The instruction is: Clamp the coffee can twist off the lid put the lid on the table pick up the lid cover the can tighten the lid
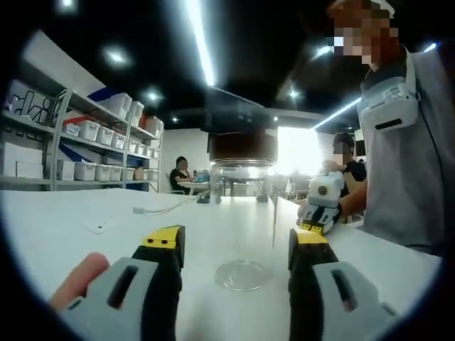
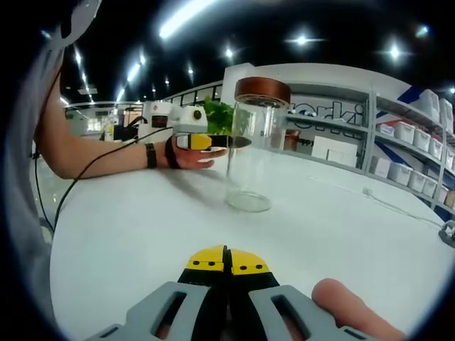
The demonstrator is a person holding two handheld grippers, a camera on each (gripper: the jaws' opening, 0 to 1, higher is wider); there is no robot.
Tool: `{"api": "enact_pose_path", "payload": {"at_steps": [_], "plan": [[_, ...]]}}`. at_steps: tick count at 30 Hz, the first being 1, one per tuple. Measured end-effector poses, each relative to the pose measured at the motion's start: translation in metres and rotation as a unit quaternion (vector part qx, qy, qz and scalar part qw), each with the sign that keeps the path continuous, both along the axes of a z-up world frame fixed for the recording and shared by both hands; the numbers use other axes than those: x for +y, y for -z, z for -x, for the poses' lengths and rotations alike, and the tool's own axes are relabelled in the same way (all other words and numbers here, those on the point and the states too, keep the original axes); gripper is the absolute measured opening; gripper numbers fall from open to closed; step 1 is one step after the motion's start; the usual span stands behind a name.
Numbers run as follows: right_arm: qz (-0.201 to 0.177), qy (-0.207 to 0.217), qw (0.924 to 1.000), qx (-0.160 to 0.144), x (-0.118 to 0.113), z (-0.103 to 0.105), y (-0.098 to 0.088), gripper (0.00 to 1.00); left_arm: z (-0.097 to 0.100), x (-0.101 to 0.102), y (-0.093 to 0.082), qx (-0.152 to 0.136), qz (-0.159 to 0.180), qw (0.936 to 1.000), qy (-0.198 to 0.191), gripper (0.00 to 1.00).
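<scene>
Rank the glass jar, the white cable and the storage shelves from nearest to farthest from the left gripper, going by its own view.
1. Glass jar: straight ahead, between the left gripper tips.
2. White cable: on the table, ahead-left.
3. Storage shelves: left wall, beyond the table.

The coffee can (image 1: 241, 206) stands upright on the bench (image 1: 85, 234) — lid (image 1: 242, 147) on top. Shelves (image 1: 92, 135) stand behind, well apart.
</scene>
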State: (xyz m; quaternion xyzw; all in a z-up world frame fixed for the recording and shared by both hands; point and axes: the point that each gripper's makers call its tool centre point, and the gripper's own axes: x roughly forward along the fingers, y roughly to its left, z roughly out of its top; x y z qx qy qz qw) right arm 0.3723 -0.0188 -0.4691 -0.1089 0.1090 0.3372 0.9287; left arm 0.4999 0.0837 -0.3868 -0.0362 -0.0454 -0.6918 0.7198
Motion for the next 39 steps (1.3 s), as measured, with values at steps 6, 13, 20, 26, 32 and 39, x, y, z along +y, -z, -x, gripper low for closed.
{"api": "enact_pose_path", "payload": {"at_steps": [6, 13, 20, 26, 32, 39], "plan": [[0.000, 0.001, 1.0000, 0.000, -0.001, 0.000, 0.001, 0.00, -0.007, -0.001, 0.001, -0.002, -0.003, 0.9999, -0.015, 0.65], [0.002, 0.001, 1.0000, -0.002, -0.001, -0.001, 0.001, 0.00, -0.009, -0.005, 0.003, -0.006, -0.010, 0.9996, -0.026, 0.67], [0.002, 0.001, 1.0000, -0.002, -0.001, 0.000, 0.000, 0.00, -0.005, -0.007, -0.001, -0.010, 0.000, 0.9996, -0.026, 0.70], [0.002, 0.002, 1.0000, -0.002, -0.001, 0.000, 0.000, 0.00, -0.008, -0.009, -0.002, -0.009, 0.005, 0.9993, -0.035, 0.70], [0.002, 0.002, 1.0000, -0.002, 0.000, 0.000, 0.000, 0.00, -0.010, -0.011, -0.005, -0.004, 0.012, 0.9991, -0.040, 0.70], [0.002, 0.003, 1.0000, -0.002, 0.000, -0.001, 0.000, 0.00, -0.006, -0.026, -0.001, -0.019, 0.001, 0.9991, -0.039, 0.71]]}}
